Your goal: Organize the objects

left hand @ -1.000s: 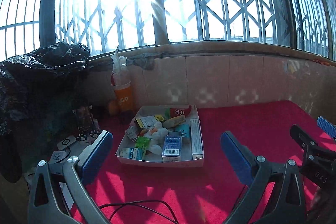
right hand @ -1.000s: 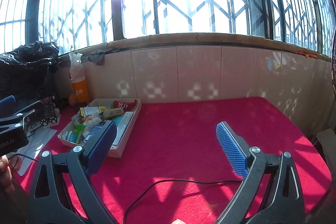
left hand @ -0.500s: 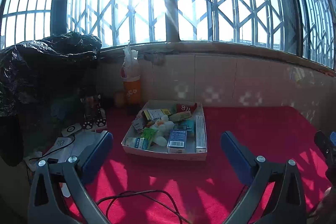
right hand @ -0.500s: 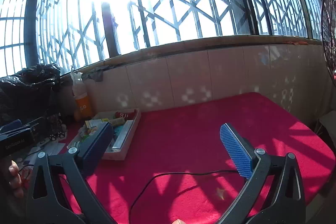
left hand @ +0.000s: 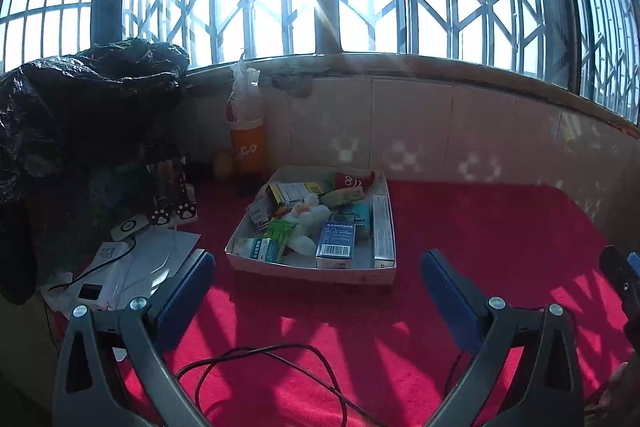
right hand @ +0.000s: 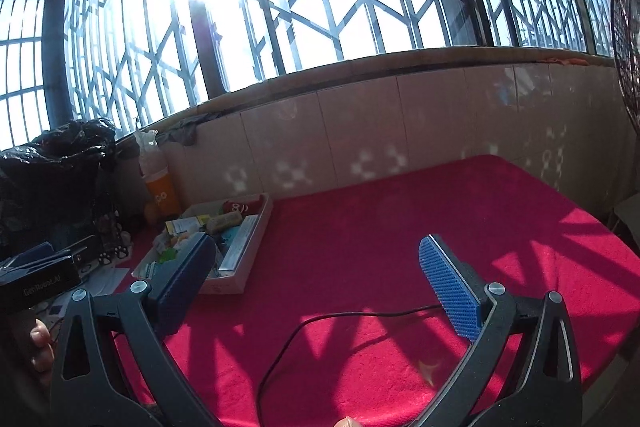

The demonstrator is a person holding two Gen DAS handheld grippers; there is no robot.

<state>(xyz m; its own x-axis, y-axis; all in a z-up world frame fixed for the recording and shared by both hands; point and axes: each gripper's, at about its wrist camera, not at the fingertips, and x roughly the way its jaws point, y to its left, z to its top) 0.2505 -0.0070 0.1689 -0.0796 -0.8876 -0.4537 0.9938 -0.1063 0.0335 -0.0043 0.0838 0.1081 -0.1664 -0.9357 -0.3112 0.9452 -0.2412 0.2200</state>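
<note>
Left gripper (left hand: 318,287): jaws spread wide, nothing between the blue pads, held above the red cloth (left hand: 500,227) and touching nothing.
Right gripper (right hand: 312,281): jaws have just been opening and now stand at their widest, with only bare cloth and a black cable (right hand: 360,315) showing between them.
Tray (left hand: 312,273): a shallow white box on the cloth near the tiled wall, straight ahead of the left gripper (to the left of the right one), well apart from both.
Contents: small cartons packed together, a blue barcoded box (left hand: 336,241) at the front, a red item (left hand: 352,181) at the back.
Hidden or unclear: the right gripper's left finger covers the tray's near corner; carton lettering is too small to read; sun glare washes out the window.
Cut off: only fingertips (right hand: 40,343) of the person's left hand show at the frame edge.
</note>
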